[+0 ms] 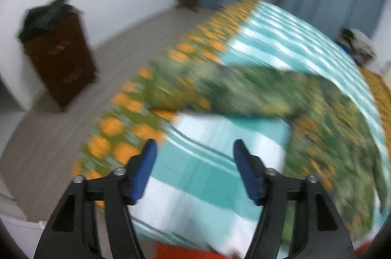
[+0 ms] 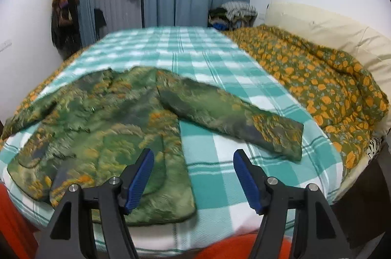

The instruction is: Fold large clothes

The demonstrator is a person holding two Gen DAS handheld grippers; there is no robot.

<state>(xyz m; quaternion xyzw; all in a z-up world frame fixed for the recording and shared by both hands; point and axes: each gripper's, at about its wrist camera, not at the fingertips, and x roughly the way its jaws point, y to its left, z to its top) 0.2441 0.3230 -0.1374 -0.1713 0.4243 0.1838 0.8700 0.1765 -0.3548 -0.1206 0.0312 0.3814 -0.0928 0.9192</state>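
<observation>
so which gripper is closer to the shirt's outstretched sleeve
Right. The right gripper is open just below the sleeve, beside the green shirt's hem. The left gripper hangs over bare checked blanket, farther back.

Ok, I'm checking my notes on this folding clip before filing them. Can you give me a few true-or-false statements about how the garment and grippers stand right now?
1. The green patterned garment lies spread on the checked teal blanket. True.
2. The right gripper is clamped on a sleeve. False: its jaws are open and hold nothing.
3. The left gripper is open. True.
4. The garment's sleeve is folded across the body. False: it stretches outward to the side.
5. An orange-flowered quilt lies bunched beside the blanket. True.
</observation>
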